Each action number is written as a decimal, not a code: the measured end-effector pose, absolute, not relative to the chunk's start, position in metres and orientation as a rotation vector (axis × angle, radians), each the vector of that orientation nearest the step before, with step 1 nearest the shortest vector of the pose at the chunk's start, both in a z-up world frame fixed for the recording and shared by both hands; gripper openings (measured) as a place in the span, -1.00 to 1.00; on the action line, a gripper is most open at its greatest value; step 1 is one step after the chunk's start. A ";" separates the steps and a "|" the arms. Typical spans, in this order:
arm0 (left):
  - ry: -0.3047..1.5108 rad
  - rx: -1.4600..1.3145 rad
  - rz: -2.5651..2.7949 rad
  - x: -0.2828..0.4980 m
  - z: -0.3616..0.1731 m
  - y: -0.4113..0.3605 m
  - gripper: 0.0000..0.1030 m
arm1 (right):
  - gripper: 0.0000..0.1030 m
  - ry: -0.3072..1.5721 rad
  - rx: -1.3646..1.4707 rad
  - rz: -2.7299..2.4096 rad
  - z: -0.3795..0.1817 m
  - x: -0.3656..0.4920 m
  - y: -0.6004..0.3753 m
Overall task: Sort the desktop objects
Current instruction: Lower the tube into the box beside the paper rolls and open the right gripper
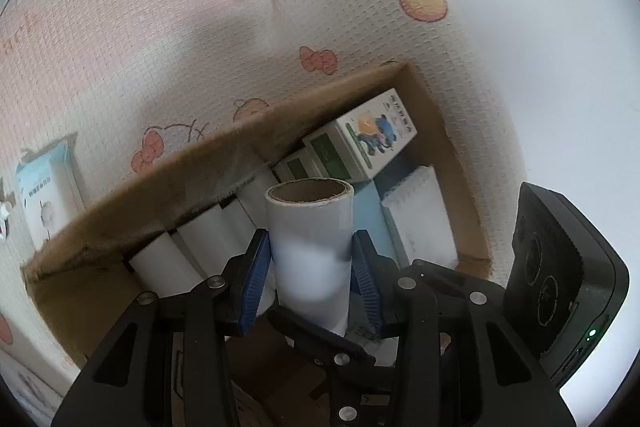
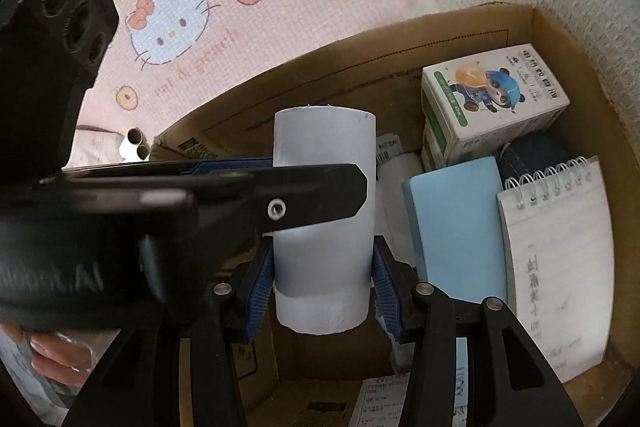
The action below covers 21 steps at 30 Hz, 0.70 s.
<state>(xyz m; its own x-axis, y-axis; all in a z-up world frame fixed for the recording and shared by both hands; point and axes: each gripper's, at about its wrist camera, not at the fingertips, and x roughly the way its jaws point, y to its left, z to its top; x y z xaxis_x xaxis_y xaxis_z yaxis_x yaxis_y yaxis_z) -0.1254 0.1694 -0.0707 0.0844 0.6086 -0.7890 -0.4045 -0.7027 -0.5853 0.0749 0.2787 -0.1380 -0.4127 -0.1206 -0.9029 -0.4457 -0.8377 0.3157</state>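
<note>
A white paper roll [image 1: 310,227] with a brown cardboard core hangs over an open cardboard box [image 1: 160,179]. My left gripper [image 1: 311,247] is shut on it, blue pads pressing both sides. My right gripper [image 2: 324,259] is shut on the same roll [image 2: 324,147], lower down and crosswise to the left one. A black finger [image 2: 312,199] of the left gripper crosses in front of the roll in the right wrist view. The box [image 2: 360,59] holds a row of white rolls [image 1: 192,251], panda-printed cartons [image 2: 492,95], a light blue pad [image 2: 456,227] and a spiral notepad [image 2: 560,267].
The box stands on a pink and white cartoon-print tablecloth [image 2: 248,27]. A tissue pack [image 1: 48,187] lies left of the box, and two small tubes [image 2: 134,143] lie beyond its left wall. A person's fingers [image 2: 52,355] show at the lower left. A dark blue object [image 2: 536,151] sits behind the notepad.
</note>
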 end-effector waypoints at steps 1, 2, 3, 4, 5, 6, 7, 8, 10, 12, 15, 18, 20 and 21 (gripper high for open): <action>-0.211 -1.623 1.717 -0.128 -0.072 0.169 -0.11 | -0.13 0.800 -1.572 2.350 -0.139 0.074 0.280; -0.217 -1.628 1.715 -0.131 -0.075 0.169 -0.11 | -0.13 0.809 -1.572 2.346 -0.141 0.072 0.282; -0.225 -1.634 1.714 -0.133 -0.077 0.169 -0.11 | -0.13 0.810 -1.574 2.340 -0.142 0.070 0.282; -0.235 -1.647 1.712 -0.135 -0.082 0.168 -0.11 | -0.13 0.807 -1.580 2.333 -0.144 0.068 0.282; -0.237 -1.659 1.710 -0.136 -0.085 0.167 -0.11 | -0.13 0.802 -1.593 2.323 -0.147 0.066 0.281; -0.235 -1.683 1.705 -0.137 -0.090 0.167 -0.11 | -0.13 0.799 -1.617 2.307 -0.151 0.063 0.280; -0.226 -1.694 1.701 -0.137 -0.093 0.168 -0.11 | -0.13 0.796 -1.638 2.291 -0.155 0.061 0.280; -0.208 -1.700 1.697 -0.137 -0.097 0.169 -0.10 | -0.14 0.786 -1.660 2.275 -0.159 0.059 0.278; -0.191 -1.703 1.682 -0.137 -0.103 0.170 -0.10 | -0.14 0.803 -1.684 2.260 -0.166 0.059 0.278; -0.202 -1.720 1.670 -0.139 -0.107 0.168 -0.10 | -0.14 0.805 -1.703 2.255 -0.171 0.058 0.277; -0.272 -1.744 1.652 -0.142 -0.112 0.164 -0.10 | -0.14 0.741 -1.715 2.256 -0.169 0.058 0.273; -0.245 -1.753 1.657 -0.141 -0.113 0.166 -0.10 | -0.14 0.735 -1.722 2.264 -0.171 0.059 0.273; -0.234 -1.752 1.660 -0.140 -0.111 0.167 -0.10 | -0.14 0.754 -1.732 2.264 -0.172 0.059 0.274; -0.236 -1.751 1.655 -0.140 -0.111 0.167 -0.10 | -0.14 0.750 -1.736 2.260 -0.171 0.059 0.273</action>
<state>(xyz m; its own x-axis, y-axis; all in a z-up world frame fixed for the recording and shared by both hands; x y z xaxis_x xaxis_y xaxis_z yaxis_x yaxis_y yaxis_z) -0.1399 0.1671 -0.1109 0.1648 0.5743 -0.8018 -0.3279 -0.7348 -0.5937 0.0590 0.2734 -0.1709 -0.2934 -0.1486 -0.9444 -0.4453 -0.8529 0.2725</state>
